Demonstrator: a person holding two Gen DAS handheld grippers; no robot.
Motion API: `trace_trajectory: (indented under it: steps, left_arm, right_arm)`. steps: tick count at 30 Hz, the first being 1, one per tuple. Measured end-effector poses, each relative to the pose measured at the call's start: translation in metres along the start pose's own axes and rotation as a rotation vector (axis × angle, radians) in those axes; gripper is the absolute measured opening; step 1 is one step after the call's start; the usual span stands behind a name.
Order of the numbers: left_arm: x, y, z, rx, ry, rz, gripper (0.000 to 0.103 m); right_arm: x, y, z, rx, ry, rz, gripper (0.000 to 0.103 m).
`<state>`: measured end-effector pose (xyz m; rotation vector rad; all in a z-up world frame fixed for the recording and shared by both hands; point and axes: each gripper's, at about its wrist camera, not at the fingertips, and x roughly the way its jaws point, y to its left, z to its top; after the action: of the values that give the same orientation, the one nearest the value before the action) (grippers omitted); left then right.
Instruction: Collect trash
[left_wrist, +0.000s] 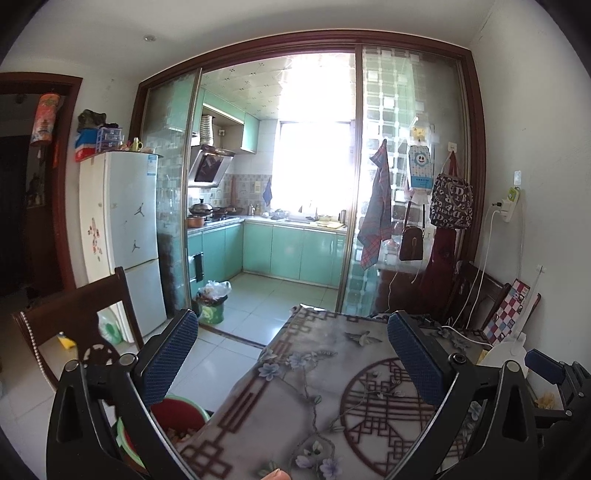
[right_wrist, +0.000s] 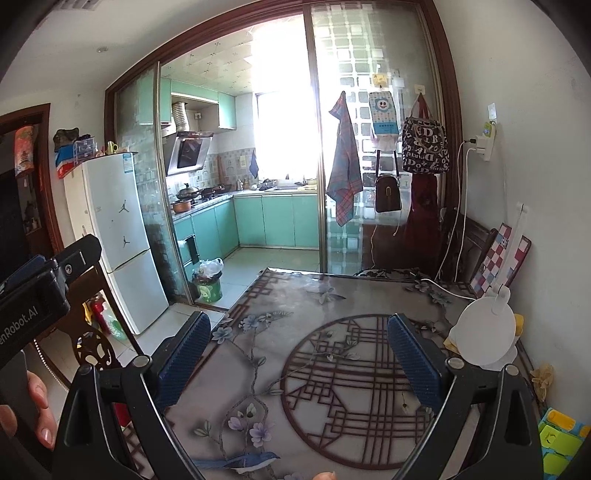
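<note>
My left gripper (left_wrist: 293, 356) is open over the near left part of a table covered with a flower-patterned cloth (left_wrist: 325, 373), with nothing between its blue pads. My right gripper (right_wrist: 299, 356) is also open and empty, above the round lattice print on the cloth (right_wrist: 332, 317). A red bin with a green rim (left_wrist: 177, 410) stands on the floor by the table's left edge and holds pale scraps. A crumpled yellowish scrap (right_wrist: 543, 374) lies at the table's right edge by the wall. The left gripper's body (right_wrist: 37, 288) shows at the left of the right wrist view, held by a hand (right_wrist: 35, 402).
A white round-based lamp (right_wrist: 484, 332), a white cable and a yellow-green toy (right_wrist: 561, 439) sit along the table's right side. A dark wooden chair (left_wrist: 74, 314) stands left of the table. A green bin with a plastic bag (right_wrist: 208, 282) stands in the kitchen doorway beside the fridge (left_wrist: 129, 229).
</note>
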<state>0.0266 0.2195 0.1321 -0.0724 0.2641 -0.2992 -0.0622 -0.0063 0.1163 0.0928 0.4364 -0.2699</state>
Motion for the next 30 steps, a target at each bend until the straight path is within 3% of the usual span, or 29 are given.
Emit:
trace_trajectory:
  steps: [7,13,22,30]
  left_arm:
    - [0.0045,-0.0027,-0.0015,0.016,0.033,0.038,0.103]
    - [0.0004,-0.004,0.0015,0.016,-0.005,0.086,0.103]
    - [0.0043,-0.0055,0.0029,0.001,0.004,0.05,0.103]
    - [0.0051,-0.0075,0.0011,0.034,0.015,0.067,0.103]
  right_arm:
    - [0.006,0.0029,0.0011,0.001,0.027,0.001,0.097]
    - [0.0062,0.0052,0.0043,-0.005,0.023,0.005,0.097]
    - [0.0079,0.0048,0.0044,-0.011,0.027,-0.004,0.097]
    - [0.0102,0.0061,0.0026,-0.008,0.039,-0.009,0.097]
